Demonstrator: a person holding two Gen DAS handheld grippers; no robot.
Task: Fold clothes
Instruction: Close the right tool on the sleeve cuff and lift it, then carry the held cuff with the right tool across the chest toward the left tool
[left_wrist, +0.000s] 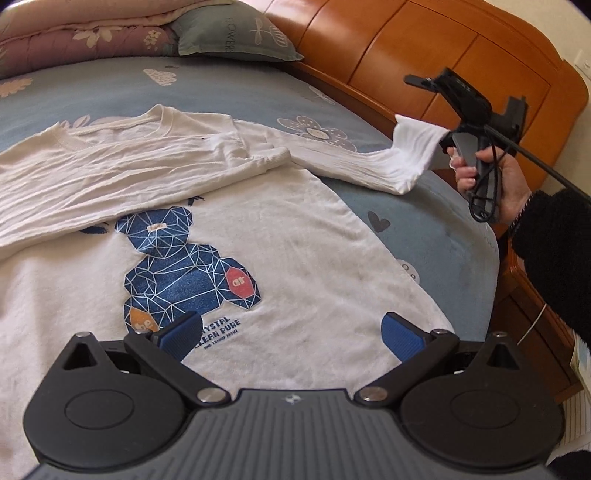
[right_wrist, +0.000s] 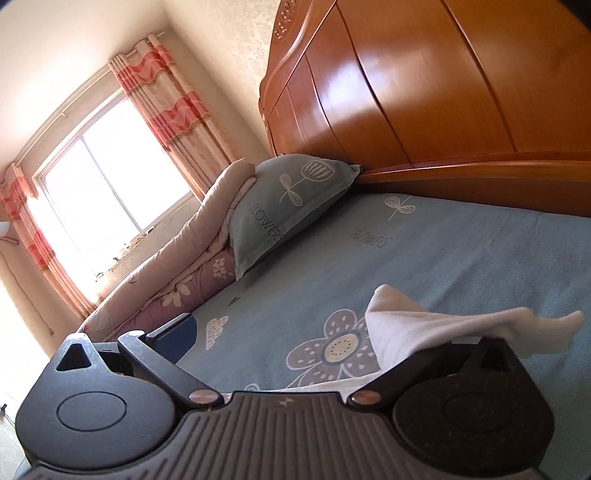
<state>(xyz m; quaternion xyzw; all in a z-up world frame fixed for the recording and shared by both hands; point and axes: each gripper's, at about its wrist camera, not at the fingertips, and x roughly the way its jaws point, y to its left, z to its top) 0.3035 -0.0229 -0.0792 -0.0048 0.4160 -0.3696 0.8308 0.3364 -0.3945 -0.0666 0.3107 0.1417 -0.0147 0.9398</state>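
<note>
Left claw (left_wrist: 291, 334) agape above shirt (left_wrist: 295, 236); right claw's (right_wrist: 325, 338) wide jaws draped with sleeve cuff (right_wrist: 436, 325).

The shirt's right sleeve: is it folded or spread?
Spread: the sleeve stretches sideways off the shirt, its cuff lifted by the right gripper.

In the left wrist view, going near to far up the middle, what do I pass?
Left tongs → bear print → folded sleeve → collar → blue sheet → pillow.

Right tongs (right_wrist: 295, 338) spread, white sleeve cuff (right_wrist: 443, 328) draped over one finger, blue bedsheet (right_wrist: 461, 258)
</note>
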